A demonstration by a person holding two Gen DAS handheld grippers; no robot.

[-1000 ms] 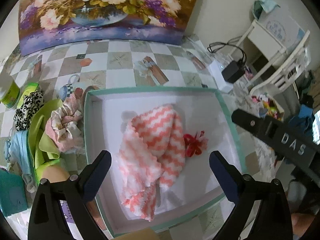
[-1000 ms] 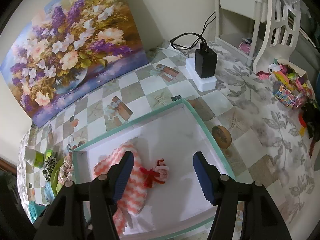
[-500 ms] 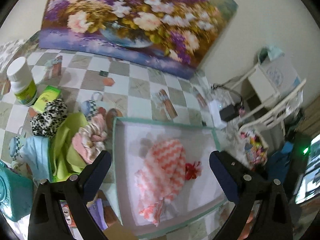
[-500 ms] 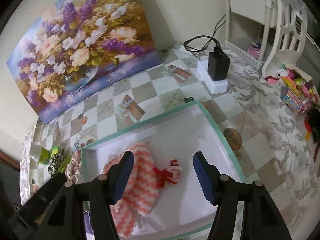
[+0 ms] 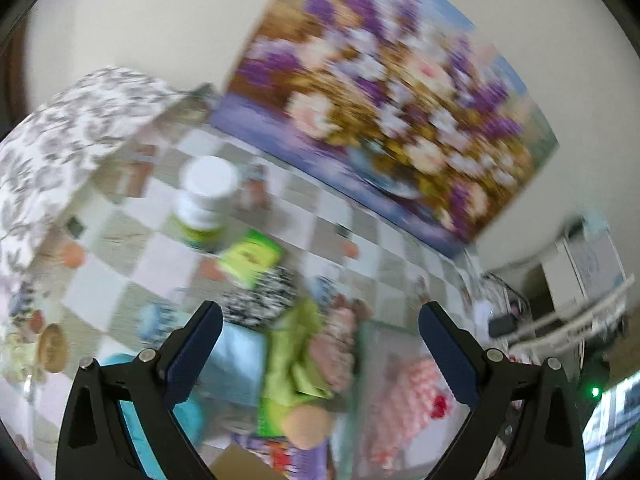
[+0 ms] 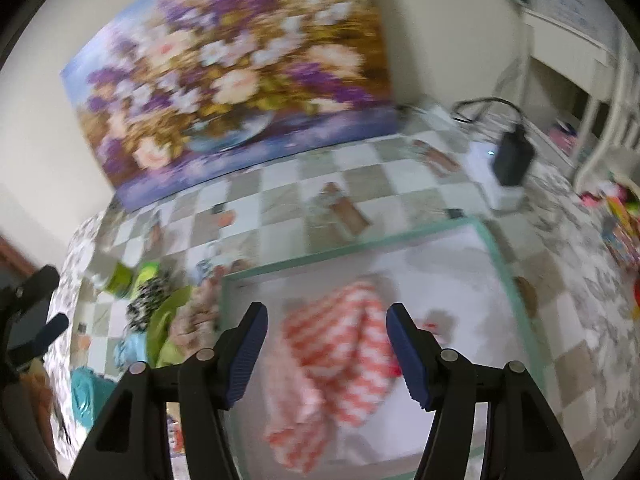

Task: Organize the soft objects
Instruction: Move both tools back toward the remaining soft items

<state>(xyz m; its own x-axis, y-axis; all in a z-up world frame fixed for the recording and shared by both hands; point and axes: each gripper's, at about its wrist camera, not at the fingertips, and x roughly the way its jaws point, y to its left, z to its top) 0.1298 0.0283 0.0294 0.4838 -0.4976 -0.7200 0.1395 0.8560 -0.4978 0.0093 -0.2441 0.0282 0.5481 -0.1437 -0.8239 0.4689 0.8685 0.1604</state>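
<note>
Both tongs stand spread, pinching nothing: left gripper (image 5: 320,344) over the cloth pile (image 5: 296,356), right gripper (image 6: 326,346) above the striped towel (image 6: 332,356) in the tray (image 6: 360,245).

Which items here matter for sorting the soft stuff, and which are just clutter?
Job:
- pink-and-white cloth, already in the tray
- green cloth
- pink ruffled fabric
- black-and-white patterned fabric
- light blue cloth

Clutter:
- white-capped bottle
- flower painting
- black charger
</note>
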